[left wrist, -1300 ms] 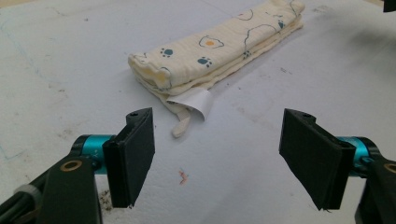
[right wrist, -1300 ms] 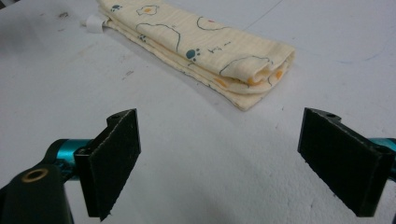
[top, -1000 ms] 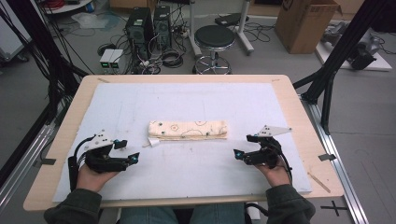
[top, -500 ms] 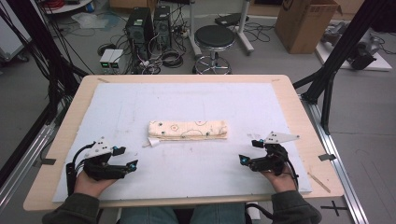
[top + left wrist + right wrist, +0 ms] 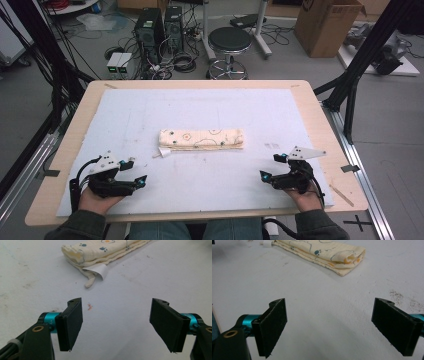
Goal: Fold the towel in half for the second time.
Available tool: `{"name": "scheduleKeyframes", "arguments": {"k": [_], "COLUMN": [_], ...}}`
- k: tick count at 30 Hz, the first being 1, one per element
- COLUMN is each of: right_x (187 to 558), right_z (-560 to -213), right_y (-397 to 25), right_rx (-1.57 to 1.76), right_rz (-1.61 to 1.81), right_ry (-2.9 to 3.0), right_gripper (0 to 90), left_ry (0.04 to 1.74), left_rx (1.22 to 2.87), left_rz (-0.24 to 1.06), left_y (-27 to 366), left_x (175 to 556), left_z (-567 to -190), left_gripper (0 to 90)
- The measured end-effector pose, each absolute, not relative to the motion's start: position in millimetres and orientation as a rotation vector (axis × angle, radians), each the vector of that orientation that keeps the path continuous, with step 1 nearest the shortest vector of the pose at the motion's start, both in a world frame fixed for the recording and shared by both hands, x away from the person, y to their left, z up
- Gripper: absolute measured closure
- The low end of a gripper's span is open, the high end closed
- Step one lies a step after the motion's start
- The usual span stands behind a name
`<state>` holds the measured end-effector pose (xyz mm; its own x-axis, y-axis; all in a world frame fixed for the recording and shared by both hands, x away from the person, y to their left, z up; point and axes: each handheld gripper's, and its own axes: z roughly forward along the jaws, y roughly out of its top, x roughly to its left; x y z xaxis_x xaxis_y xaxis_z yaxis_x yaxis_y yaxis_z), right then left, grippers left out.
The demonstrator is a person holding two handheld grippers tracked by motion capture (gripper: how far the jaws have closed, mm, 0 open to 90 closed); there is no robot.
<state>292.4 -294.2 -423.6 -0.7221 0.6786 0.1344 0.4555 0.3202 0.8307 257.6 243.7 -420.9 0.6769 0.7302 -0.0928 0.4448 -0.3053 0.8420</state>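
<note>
Cloth [image 5: 201,139], a soft, light, limp folded baby towel lying mid-counter [image 5: 200,105] with a white tag [image 5: 98,270] at its left end, looks best pinched at its layered ends, while left gripper [image 5: 134,172] and right gripper [image 5: 269,167] hover well short, fingers wide apart and empty.

Both hand-held grippers [image 5: 135,171] [image 5: 270,167] nearer the table's [image 5: 320,120] front edge than before

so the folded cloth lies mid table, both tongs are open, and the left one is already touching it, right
Not quite. The left tongs are open but not touching the folded cloth: the left gripper view shows bare table between them. The right tongs are open too.
</note>
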Motion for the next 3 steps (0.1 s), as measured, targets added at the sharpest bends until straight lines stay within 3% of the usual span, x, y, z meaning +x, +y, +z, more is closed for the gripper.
{"name": "scheduleKeyframes", "arguments": {"k": [3], "right_x": [293.0], "right_z": [-424.0], "right_y": [-294.0], "right_rx": [1.026], "right_rz": [1.352], "right_ry": [2.346], "right_gripper": [12.3], "left_ry": [0.905], "left_rx": [1.96], "left_rz": [0.377], "left_y": [241.0], "left_x": [259.4], "left_z": [-421.6], "left_gripper": [27.1]}}
